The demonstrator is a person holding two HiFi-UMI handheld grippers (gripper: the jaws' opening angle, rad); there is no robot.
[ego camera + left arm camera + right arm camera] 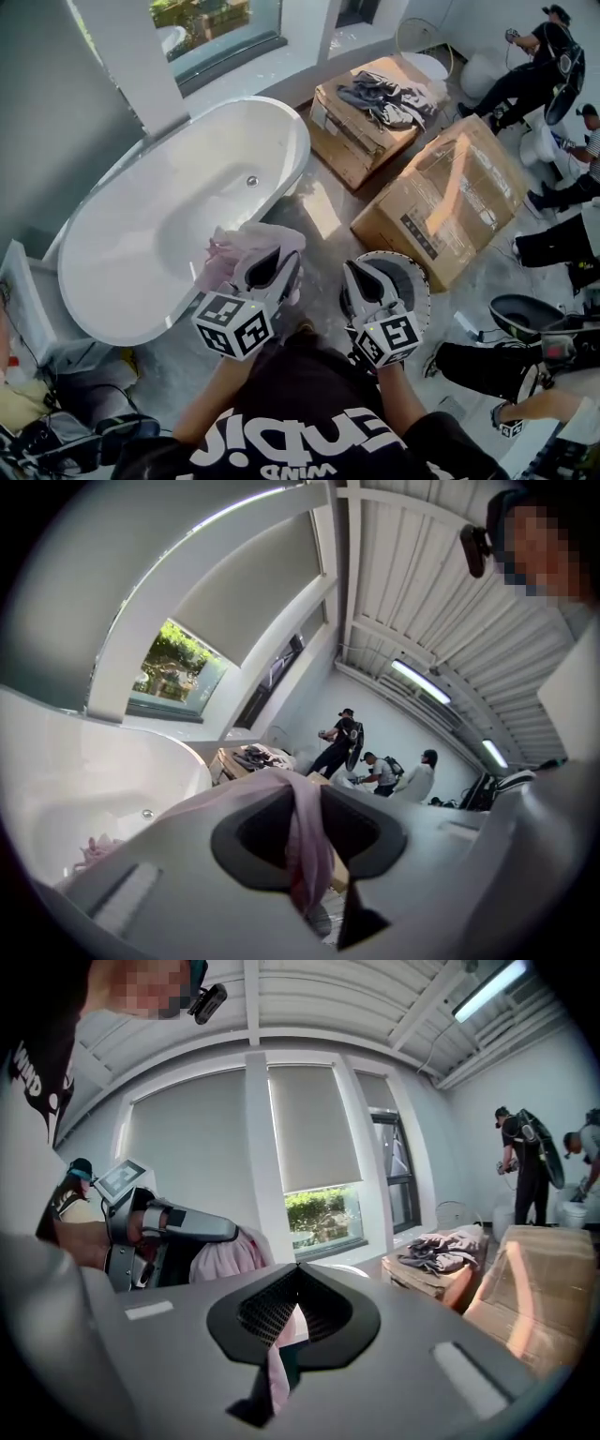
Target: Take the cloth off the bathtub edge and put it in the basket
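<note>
pink fabric fills the narrow gap between the jaws of the left gripper (269,272). they are clenched on a fold of the cloth (309,841), which hangs down between them as a thin strip. the rest of it bunches up over the top of the jaws. from the head view that bunch sits over the near rim of the white bathtub (141,272); whether it touches the rim cannot be told.

the right gripper (298,1269) is just beside the left one, its jaws drawn together at the tips. a sliver of pink shows in the opening below them, and whether it is pinched there cannot be told. under this gripper lies the round white mesh basket (419,281) on the grey floor, close to the tub's end.

farther out stand two cardboard boxes, the nearer box (441,202) bare and the farther box (361,127) with grey clothes (389,98) heaped on it. several people crouch or stand at the right edge of the room, near a tall window.
</note>
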